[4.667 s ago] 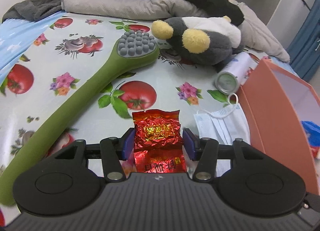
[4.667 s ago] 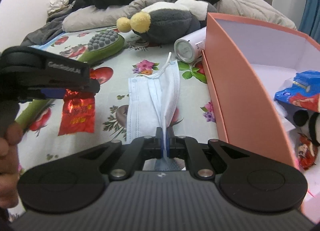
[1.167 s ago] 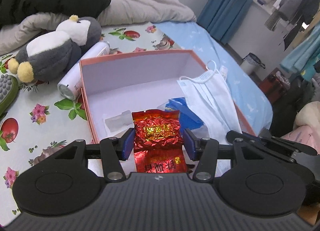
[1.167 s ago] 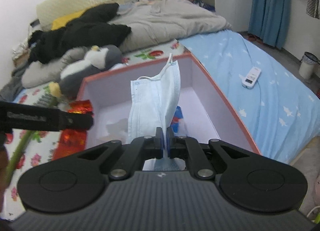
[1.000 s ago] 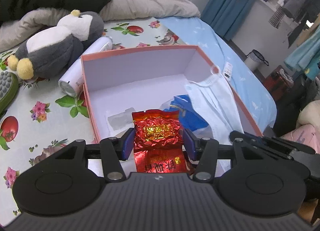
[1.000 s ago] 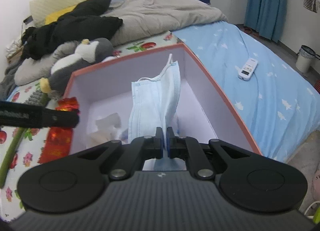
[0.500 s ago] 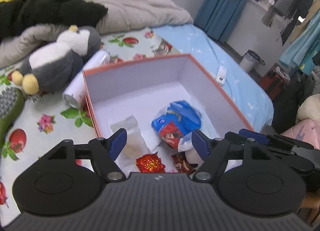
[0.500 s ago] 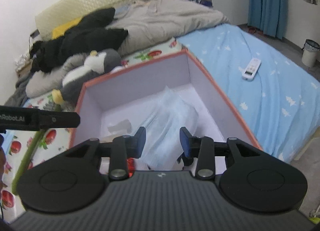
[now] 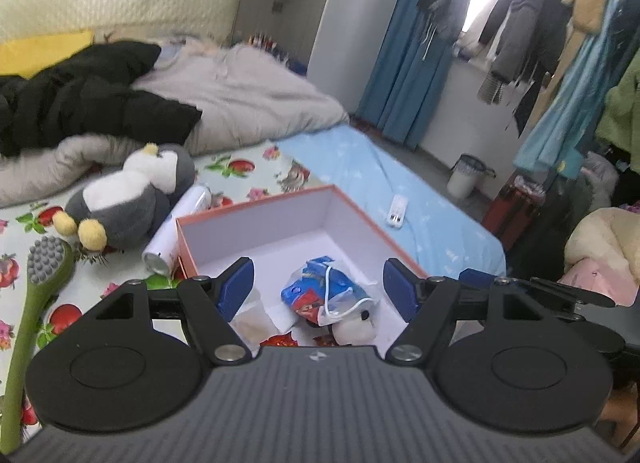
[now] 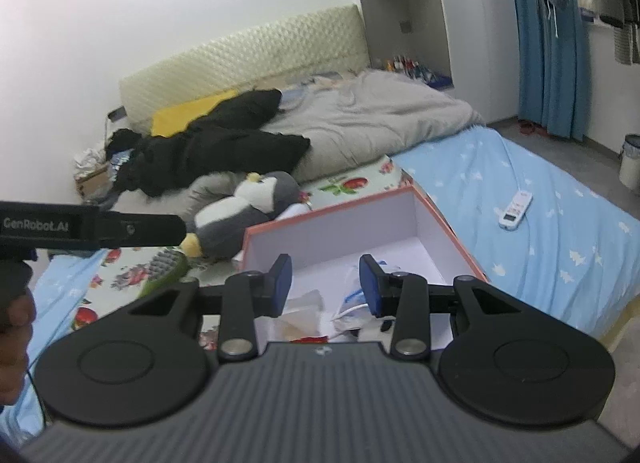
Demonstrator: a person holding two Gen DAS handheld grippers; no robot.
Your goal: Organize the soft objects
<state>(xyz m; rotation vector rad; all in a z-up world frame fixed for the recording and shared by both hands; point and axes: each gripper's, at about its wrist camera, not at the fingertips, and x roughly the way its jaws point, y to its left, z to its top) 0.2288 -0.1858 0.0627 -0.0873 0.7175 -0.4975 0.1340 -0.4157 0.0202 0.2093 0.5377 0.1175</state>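
My left gripper [image 9: 318, 285] stands open and empty above the orange box [image 9: 360, 209]. The red foil packet [image 9: 280, 339] lies in the box's near end, partly hidden by the gripper body. The light blue face mask [image 9: 348, 303] lies crumpled in the box against a blue snack packet [image 9: 310, 289]. My right gripper [image 10: 325, 285] is also open with nothing between its pads, above the same box [image 10: 328, 217]; the mask [image 10: 352, 299] shows below it. A grey and white penguin plush [image 9: 128, 199] lies on the bed left of the box.
A green massage brush [image 9: 44, 279] and a white can [image 9: 176, 231] lie left of the box on the fruit-print sheet. A white remote [image 9: 398, 211] rests on the blue sheet to the right. Black clothing and a grey quilt are piled behind. A hand [image 10: 16, 323] holds the left gripper.
The left gripper opened and dropped the red packet into the box; the right gripper opened and let the mask fall in. Both grippers then rose and drew back from the box.
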